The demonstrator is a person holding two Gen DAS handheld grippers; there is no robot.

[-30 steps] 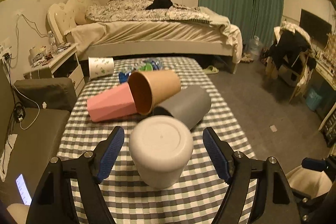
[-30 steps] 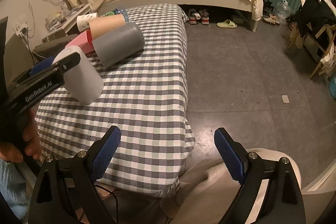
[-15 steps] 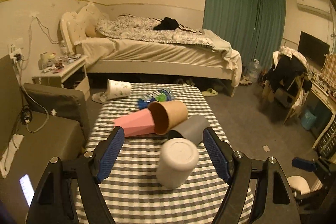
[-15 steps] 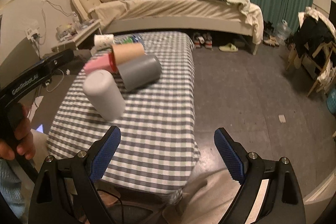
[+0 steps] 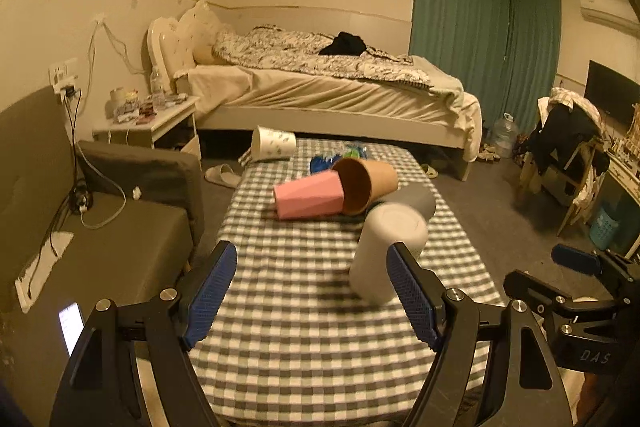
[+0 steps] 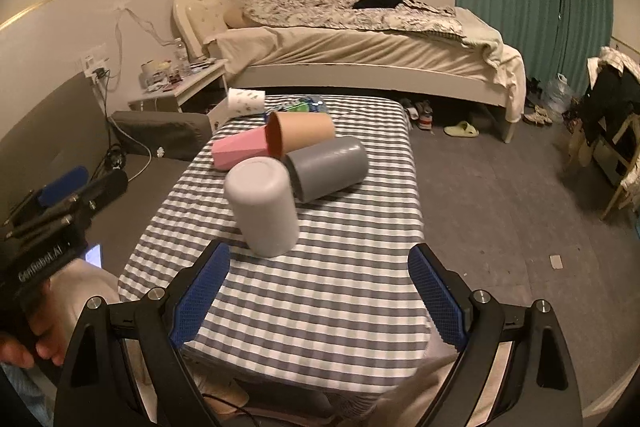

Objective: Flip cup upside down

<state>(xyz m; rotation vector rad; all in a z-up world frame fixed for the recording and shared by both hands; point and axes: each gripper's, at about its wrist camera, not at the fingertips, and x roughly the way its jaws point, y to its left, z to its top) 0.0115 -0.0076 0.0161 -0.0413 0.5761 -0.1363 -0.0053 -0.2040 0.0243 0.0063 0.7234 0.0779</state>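
A white cup [image 5: 387,251] [image 6: 262,207] stands upside down on the checked table [image 5: 296,307] [image 6: 340,267], flat bottom up. Behind it lie a grey cup [image 6: 326,169] [image 5: 418,197], a tan paper cup [image 5: 366,183] [image 6: 300,137] and a pink cup [image 5: 308,195] [image 6: 240,149], all on their sides. My left gripper [image 5: 312,295] is open and empty, pulled back from the white cup. My right gripper [image 6: 318,297] is open and empty near the table's front edge.
A white patterned cup [image 5: 274,143] [image 6: 246,103] lies on its side at the table's far left corner, next to blue-green packets [image 5: 336,157]. A dark sofa [image 5: 80,235] stands left of the table, a bed [image 5: 328,95] behind it, and open floor [image 6: 500,207] to the right.
My left gripper has drawn back and up from the white cup, which now stands free on the table. My right gripper has also lifted and tilted up towards the table.
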